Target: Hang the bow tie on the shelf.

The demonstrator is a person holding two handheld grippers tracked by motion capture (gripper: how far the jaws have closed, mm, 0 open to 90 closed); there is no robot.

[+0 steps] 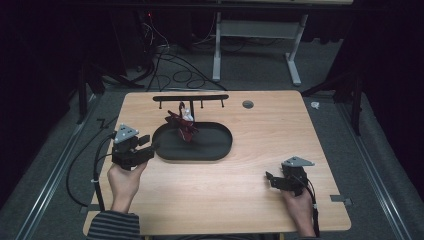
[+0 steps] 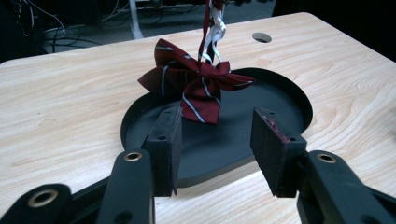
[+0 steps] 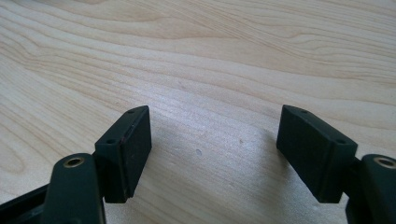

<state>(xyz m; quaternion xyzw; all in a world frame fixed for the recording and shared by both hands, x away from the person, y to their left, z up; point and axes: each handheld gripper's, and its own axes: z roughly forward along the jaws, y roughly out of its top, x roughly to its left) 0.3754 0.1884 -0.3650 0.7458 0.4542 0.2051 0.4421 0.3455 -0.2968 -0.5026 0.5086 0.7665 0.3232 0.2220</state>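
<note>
— Bow tie, dark red with thin pale stripes: where is it?

— Over the black oval tray, toward the tray's far left end. It hangs by a red and white band that rises out of the top of the left gripper view. In the high view the band leads up toward a black rail with short pegs standing just behind the tray. Whether the lowest tip of the tie touches the tray floor, I cannot tell.

— And the left tongs?

— Apart, nothing between the pads. In the high view the left tongs sit at the tray's left end, held in the person's left hand, which comes out of a striped sleeve. From the tongs' own camera the two black pads frame the near part of the tray, with the tie hanging beyond them, not touched.

— The right tongs?

— Also apart and holding nothing. They are low over bare wood at the near right of the counter, well away from the tray, held in the right hand.

— Anything else on the counter?

— A round cable hole near its far edge, right of the rail.
</note>
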